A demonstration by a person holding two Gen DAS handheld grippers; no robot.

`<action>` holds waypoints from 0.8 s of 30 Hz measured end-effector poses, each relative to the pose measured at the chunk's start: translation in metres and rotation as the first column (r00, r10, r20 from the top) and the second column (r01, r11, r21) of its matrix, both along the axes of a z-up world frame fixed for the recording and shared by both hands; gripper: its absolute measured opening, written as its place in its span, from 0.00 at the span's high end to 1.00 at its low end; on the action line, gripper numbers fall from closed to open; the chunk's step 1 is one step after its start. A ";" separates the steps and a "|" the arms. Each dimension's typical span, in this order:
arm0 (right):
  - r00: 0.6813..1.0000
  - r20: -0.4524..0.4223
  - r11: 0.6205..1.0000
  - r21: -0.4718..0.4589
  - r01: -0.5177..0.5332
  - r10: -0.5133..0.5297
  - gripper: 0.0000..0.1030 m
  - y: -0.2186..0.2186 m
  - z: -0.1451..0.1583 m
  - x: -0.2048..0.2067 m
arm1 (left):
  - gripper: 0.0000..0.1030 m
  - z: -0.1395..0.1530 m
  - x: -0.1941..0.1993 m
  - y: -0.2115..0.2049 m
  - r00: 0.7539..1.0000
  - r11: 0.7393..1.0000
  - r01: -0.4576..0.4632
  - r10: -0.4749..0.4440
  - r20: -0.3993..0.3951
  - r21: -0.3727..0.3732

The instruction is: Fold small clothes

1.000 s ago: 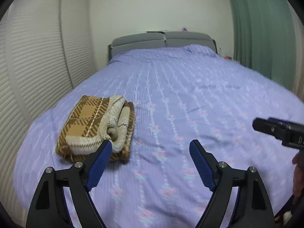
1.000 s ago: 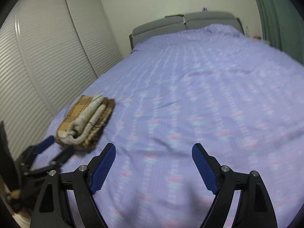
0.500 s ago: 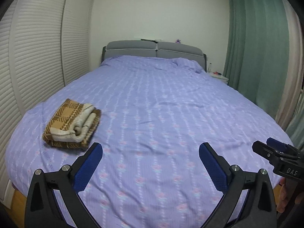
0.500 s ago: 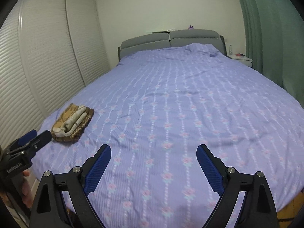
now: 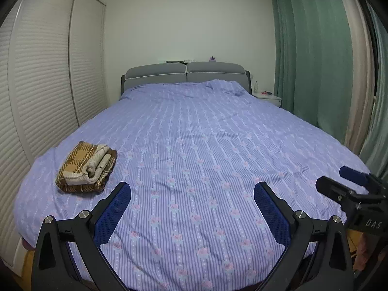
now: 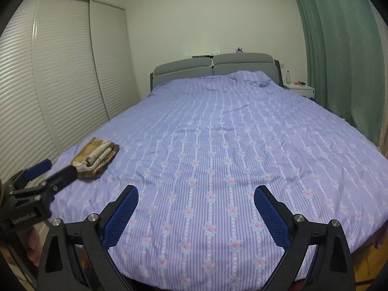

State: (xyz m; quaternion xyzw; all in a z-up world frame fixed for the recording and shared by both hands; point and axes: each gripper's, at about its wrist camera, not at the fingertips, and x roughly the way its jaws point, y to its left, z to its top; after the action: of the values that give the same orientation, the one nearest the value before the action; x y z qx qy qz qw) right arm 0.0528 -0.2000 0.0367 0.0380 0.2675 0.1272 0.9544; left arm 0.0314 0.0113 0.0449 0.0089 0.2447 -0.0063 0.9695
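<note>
A folded brown plaid and cream garment (image 5: 87, 167) lies near the front left corner of the bed (image 5: 206, 145), and shows too in the right wrist view (image 6: 97, 160). My left gripper (image 5: 192, 189) hangs open above the bed's near edge, nothing between its blue pads, with the garment ahead to its left. My right gripper (image 6: 196, 190) hovers over the front middle of the bed, its jaws opening, nothing between them. Each view catches the other gripper at its side: the right gripper (image 5: 335, 178) and the left gripper (image 6: 58, 167).
The purple striped cover spreads smooth up to the grey headboard (image 5: 184, 72). White slatted wardrobe doors (image 5: 43, 84) run along the left. Green curtains (image 5: 310, 60) hang on the right, with a white nightstand (image 5: 268, 97) beside the headboard.
Both grippers have drawn back and risen away from the bed, so the folded garment looks smaller and farther. Both pairs of jaws stand wider than before.
</note>
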 end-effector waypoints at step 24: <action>0.999 0.049 1.000 0.006 0.010 -0.010 0.06 -0.014 0.008 -0.029 | 0.00 0.008 -0.025 -0.013 0.999 0.999 0.036 -0.035 0.009 -0.008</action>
State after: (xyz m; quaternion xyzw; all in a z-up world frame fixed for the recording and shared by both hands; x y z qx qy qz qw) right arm 0.0235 -0.2144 0.0451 0.0392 0.2435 0.1241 0.9611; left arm 0.0062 -0.0022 0.0528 0.0095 0.2400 -0.0245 0.9704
